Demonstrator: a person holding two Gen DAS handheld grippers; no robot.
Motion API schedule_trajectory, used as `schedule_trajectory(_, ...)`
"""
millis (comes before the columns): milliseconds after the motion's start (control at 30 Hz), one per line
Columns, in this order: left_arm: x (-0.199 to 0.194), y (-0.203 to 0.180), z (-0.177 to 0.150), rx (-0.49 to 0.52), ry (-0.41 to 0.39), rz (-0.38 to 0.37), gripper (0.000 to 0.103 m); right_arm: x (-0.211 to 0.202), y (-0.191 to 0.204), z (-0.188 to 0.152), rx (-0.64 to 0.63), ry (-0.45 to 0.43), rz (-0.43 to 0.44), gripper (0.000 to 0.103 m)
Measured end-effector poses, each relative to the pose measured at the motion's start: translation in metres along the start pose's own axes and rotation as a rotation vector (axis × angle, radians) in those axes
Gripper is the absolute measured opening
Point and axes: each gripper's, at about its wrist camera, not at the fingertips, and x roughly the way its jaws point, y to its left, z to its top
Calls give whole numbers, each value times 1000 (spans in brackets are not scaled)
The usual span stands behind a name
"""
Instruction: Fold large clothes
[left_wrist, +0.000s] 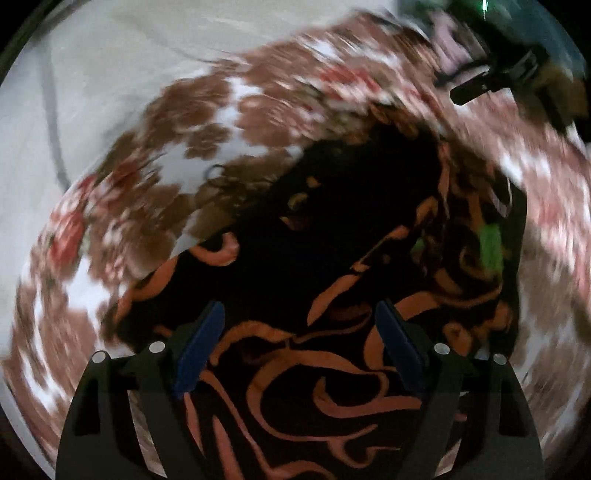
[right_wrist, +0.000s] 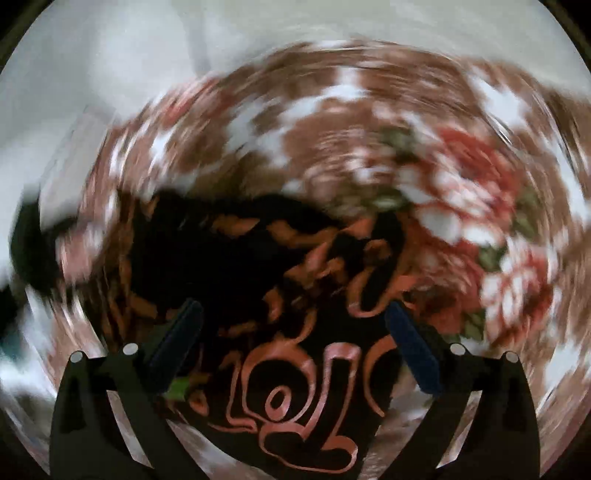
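Black garment with orange swirls, crumpled on floral sheet, left claw released, right claw released

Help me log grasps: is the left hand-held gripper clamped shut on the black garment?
No: the left hand-held gripper is open above the black garment.

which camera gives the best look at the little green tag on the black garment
Left wrist view: the green tag shows unobstructed on the black garment. Right wrist view shows only a sliver beside a finger.
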Motion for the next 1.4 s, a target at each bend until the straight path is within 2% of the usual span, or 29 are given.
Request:
schedule_trajectory(67, 16, -7, 10, 89, 63, -31, 81, 18, 35, -5, -197, 25, -59, 98)
schedule_trajectory(133, 33, -16, 19, 179, 114, -38, 72, 35, 52, -8, -277, 50, -54, 98)
schedule_trajectory(167, 39, -19, 24, 205, 128, -40, 49, 43, 59, -7, -308, 51, -63, 98)
schedule_trajectory(200, 45, -21, 28, 215, 145, -50, 14, 46, 61, -6, -324, 49, -76, 98)
schedule_trajectory(233, 52, -20, 34, 229, 169, -48, 4, 49, 63, -3, -330, 46, -90, 98)
schedule_trajectory(300, 54, -10, 50, 225, 160, 0, 4, 52, 61, 6, -315, 33, -139, 98)
schedule_trajectory(333, 54, 4, 59, 181, 150, 20, 4, 51, 56, 13, -298, 14, -193, 98)
schedule_trajectory(433, 66, 42, 73, 69, 164, 22, 4, 50, 39, 32, -218, -26, -253, 98)
schedule_trajectory(467, 72, 46, 73, 67, 172, 28, 8, 53, 28, 38, -167, -30, -271, 98)
schedule_trajectory(500, 83, 48, 75, 72, 184, 35, 22, 57, 19, 43, -128, -27, -281, 98)
schedule_trajectory(533, 98, 47, 76, 85, 190, 77, 36, 66, 9, 45, -93, -24, -309, 98)
schedule_trajectory(567, 107, 46, 76, 92, 184, 120, 64, 73, 2, 47, -78, -20, -338, 98)
schedule_trajectory(600, 114, 46, 76, 90, 180, 141, 75, 82, -4, 49, -65, -13, -359, 98)
schedule_trajectory(667, 122, 51, 73, 64, 180, 134, 80, 95, -13, 49, -45, 6, -373, 98)
schedule_trajectory(733, 107, 67, 68, 3, 128, 139, 81, 95, -17, 49, -22, 11, -392, 98)
schedule_trajectory(800, 76, 87, 61, -109, 40, 149, 80, 72, -5, 47, -11, -71, -362, 98)
schedule_trajectory(867, 27, 108, 39, -307, -63, 190, 82, 47, 16, 36, -13, -137, -319, 98)
schedule_trajectory(900, 16, 108, 32, -351, -85, 195, 82, 40, 27, 28, -17, -155, -305, 98)
schedule_trajectory(967, -6, 99, 5, -444, -117, 197, 86, 38, 42, 11, -20, -132, -339, 98)
schedule_trajectory(1000, -7, 89, -7, -469, -113, 196, 91, 43, 41, 4, 4, -102, -358, 98)
schedule_trajectory(1067, 2, 74, -20, -492, -91, 179, 91, 57, 35, -11, 70, -56, -334, 98)
schedule_trajectory(1133, 21, 61, -27, -491, -61, 189, 91, 75, 36, -14, 68, -15, -329, 98)
schedule_trajectory(1200, 39, 61, -21, -495, -58, 168, 91, 95, 39, -3, 27, 4, -370, 98)
schedule_trajectory(1300, 79, 75, -15, -503, 49, 175, 91, 124, 35, 27, -31, 29, -432, 98)
schedule_trajectory(1333, 87, 85, -17, -525, 60, 178, 93, 134, 31, 41, -52, 36, -460, 98)
schedule_trajectory(1400, 95, 106, -24, -598, 65, 168, 97, 145, 22, 58, -59, 50, -457, 98)
